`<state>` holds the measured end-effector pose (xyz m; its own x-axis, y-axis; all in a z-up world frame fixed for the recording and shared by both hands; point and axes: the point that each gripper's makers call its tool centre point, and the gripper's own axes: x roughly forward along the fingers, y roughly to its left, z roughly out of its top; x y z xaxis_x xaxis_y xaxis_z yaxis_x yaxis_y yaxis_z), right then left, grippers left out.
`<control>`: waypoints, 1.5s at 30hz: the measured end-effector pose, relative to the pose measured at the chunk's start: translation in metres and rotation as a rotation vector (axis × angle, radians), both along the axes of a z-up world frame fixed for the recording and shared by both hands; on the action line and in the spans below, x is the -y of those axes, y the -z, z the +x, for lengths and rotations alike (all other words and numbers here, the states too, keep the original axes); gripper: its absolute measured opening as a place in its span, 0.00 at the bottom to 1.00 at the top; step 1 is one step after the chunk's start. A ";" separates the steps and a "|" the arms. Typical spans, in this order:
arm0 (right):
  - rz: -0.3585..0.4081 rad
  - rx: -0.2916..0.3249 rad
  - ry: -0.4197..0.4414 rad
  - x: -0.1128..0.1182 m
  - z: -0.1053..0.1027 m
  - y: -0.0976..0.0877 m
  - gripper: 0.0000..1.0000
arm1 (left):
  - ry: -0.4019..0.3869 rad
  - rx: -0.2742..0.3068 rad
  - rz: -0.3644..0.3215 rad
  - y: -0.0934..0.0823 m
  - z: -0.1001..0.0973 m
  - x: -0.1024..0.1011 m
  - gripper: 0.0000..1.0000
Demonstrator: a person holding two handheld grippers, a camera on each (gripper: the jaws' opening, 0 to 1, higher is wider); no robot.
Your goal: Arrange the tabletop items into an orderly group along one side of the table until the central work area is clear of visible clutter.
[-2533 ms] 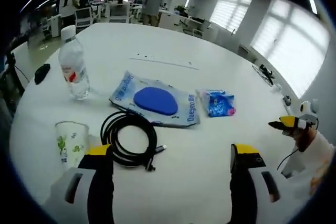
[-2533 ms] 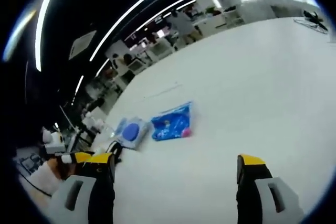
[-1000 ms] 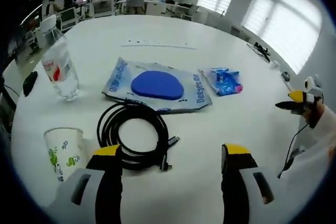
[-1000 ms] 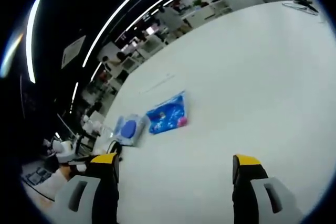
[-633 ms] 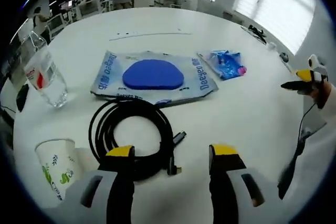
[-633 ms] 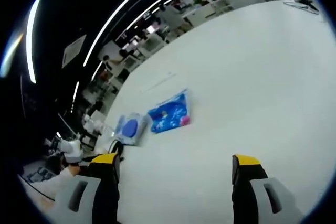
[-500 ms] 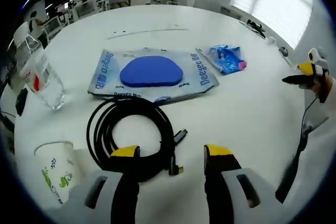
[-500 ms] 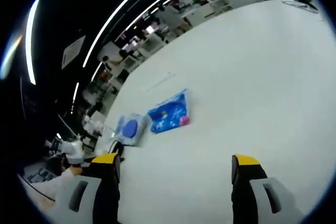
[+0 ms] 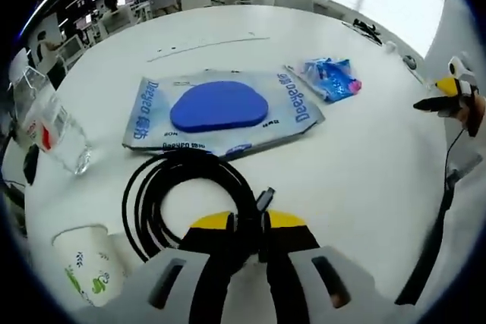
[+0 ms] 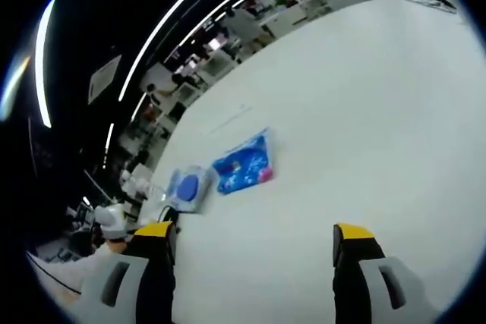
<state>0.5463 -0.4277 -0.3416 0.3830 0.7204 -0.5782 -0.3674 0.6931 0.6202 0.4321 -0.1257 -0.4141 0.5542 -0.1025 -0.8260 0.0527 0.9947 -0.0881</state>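
Left gripper (image 9: 247, 227) jaws nearly closed, pinching black cable; right gripper (image 10: 247, 244) jaws spread wide, holding nothing

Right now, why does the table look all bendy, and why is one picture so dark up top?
In the left gripper view the fisheye lens curves the white table like a dome, and bright windows wash out the top right. In the right gripper view the dark ceiling covers the upper left, with light strips bent into arcs.

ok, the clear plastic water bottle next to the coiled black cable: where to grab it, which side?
Probably grip the clear plastic water bottle across its round body at the labelled middle, jaws level. It stands upright, and its cap end runs out of the left gripper view. Come from its open side, away from the coiled black cable. The left gripper has its jaws closed on that cable, so the open right gripper seems the freer one.
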 end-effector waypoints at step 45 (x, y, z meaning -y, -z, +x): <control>0.078 -0.017 -0.186 -0.058 -0.047 -0.009 0.84 | 0.092 0.328 -0.503 -0.166 0.015 0.162 0.09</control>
